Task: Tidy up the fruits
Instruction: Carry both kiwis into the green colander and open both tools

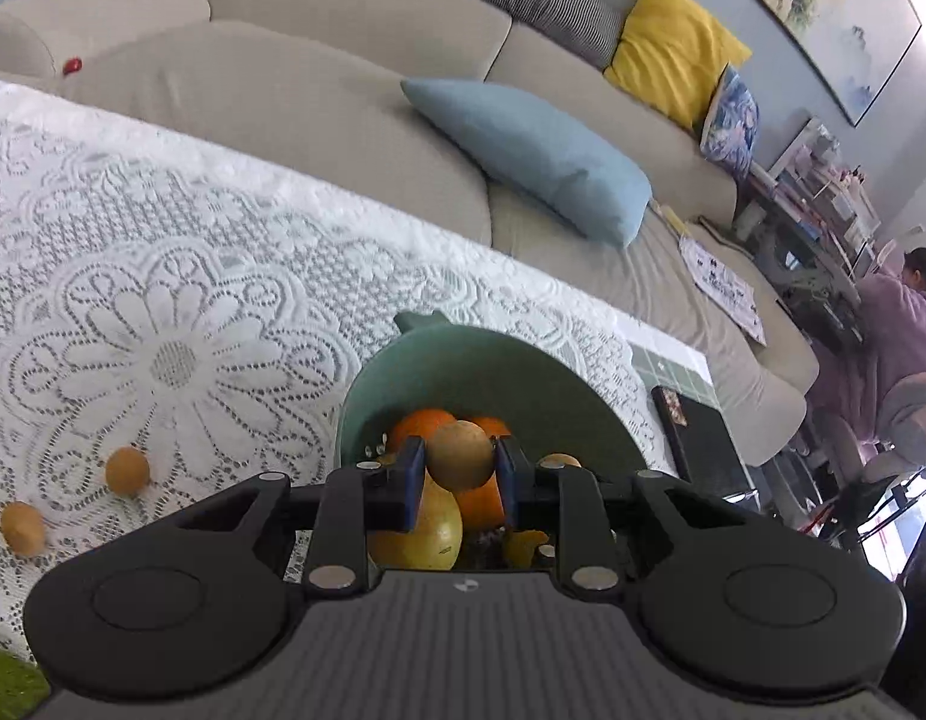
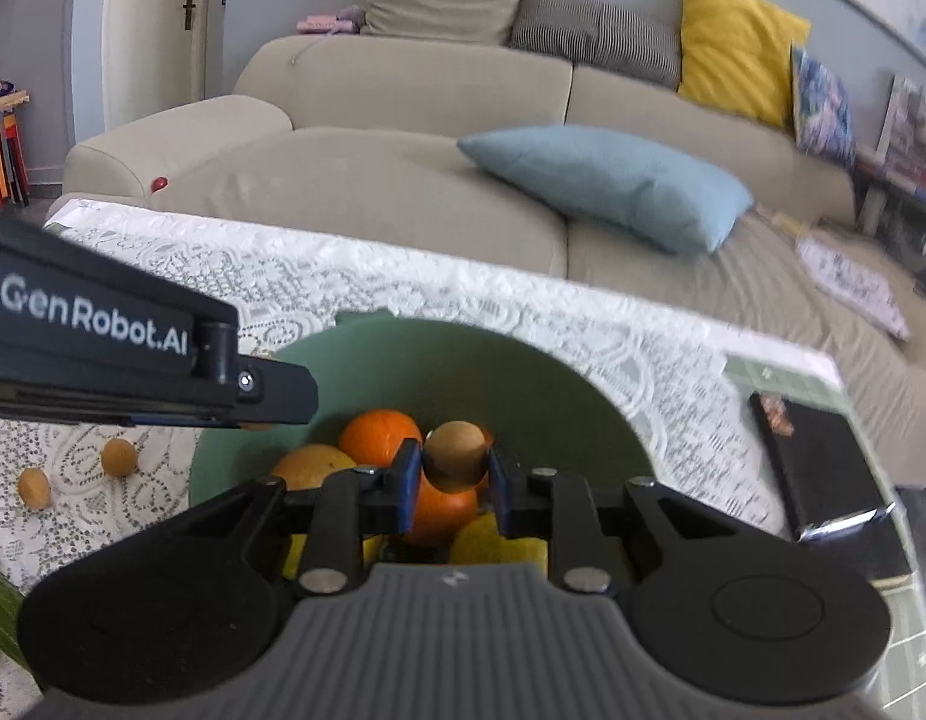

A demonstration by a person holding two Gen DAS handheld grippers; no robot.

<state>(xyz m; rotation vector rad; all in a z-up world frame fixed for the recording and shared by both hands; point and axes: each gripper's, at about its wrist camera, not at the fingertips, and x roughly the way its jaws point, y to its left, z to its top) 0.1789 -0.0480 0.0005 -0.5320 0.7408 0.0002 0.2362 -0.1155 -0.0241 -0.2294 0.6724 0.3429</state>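
A green bowl on the lace-covered table holds oranges and yellow fruits. My left gripper is shut on a small round brown fruit, held just above the bowl. My right gripper is shut on another small brown fruit, also above the bowl and its oranges. The left gripper's body crosses the left of the right wrist view. Two small brown fruits lie on the lace to the bowl's left; they also show in the right wrist view.
A white lace cloth covers the table. A black box lies right of the bowl. Something green sits at the near left corner. Beyond the table's far edge stands a beige sofa with a blue cushion.
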